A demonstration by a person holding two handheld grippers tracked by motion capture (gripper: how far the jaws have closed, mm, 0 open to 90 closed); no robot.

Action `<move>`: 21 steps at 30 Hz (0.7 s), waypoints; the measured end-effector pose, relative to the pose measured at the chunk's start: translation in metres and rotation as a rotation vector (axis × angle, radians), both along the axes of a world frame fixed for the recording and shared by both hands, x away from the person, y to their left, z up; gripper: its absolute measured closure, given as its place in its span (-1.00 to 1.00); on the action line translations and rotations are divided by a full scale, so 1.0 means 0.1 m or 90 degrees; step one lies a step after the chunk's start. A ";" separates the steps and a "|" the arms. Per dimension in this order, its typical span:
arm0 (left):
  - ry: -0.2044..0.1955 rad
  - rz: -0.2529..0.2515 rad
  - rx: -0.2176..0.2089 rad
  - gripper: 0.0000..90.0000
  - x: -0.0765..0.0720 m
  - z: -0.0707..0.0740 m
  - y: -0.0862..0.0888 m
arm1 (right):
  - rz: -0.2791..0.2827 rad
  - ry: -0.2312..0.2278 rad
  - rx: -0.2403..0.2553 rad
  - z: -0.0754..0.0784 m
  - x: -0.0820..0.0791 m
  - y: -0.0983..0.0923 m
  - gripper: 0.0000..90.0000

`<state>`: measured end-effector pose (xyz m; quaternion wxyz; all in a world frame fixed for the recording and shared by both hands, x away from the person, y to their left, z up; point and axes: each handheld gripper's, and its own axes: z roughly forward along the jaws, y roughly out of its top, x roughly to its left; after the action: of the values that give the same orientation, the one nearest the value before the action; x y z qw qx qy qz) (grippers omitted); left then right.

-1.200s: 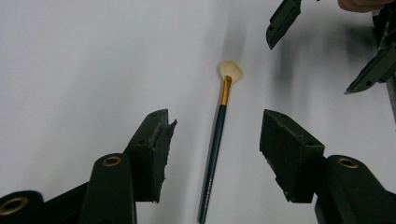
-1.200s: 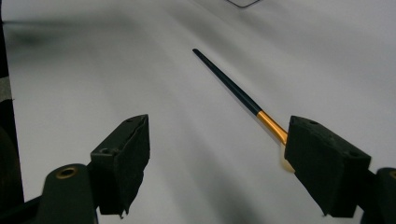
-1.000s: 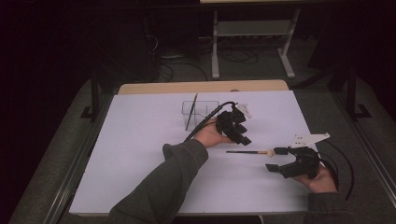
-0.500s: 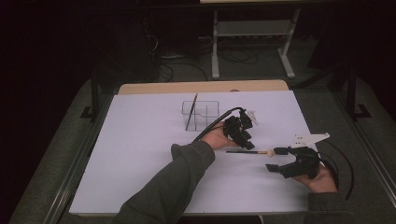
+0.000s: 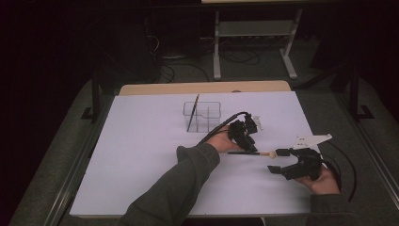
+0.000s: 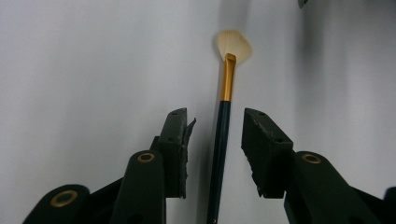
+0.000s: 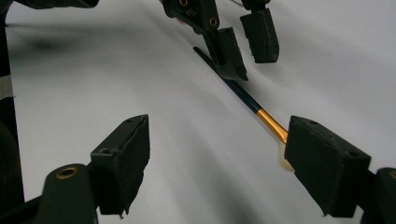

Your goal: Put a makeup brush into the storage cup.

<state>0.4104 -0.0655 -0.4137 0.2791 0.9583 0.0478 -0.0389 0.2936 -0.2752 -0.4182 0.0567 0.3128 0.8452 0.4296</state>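
- Overhead, high view: brush (image 5: 248, 153) lies flat on white counter (image 5: 141, 155), between left gripper (image 5: 248, 142) and right gripper (image 5: 278, 161).
- Left gripper view: jaws have been closing, astride the handle, pads not yet touching.
- Right gripper view: jaws wide apart, holding nothing; brush ferrule beside one pad.

Dark room, white table (image 5: 141, 155), metal rack (image 5: 254, 33)

Left gripper (image 5: 251, 143) jaws just closing, still apart; right gripper (image 5: 278, 161) jaws wide
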 end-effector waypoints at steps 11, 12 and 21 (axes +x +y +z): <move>-0.001 -0.010 0.024 0.49 -0.02 -0.09 -0.07 | 0.002 0.002 0.002 0.00 0.00 0.00 -0.53; -0.003 -0.011 0.027 0.51 -0.02 -0.10 -0.08 | 0.003 0.000 0.002 0.00 0.00 0.00 -0.53; -0.003 -0.017 0.043 0.64 -0.03 -0.14 -0.10 | 0.004 0.000 0.002 0.00 0.01 0.00 -0.53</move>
<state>0.4078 -0.0759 -0.4278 0.2461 0.9678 0.0356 -0.0390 0.2941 -0.2754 -0.4182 0.0549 0.3102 0.8456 0.4310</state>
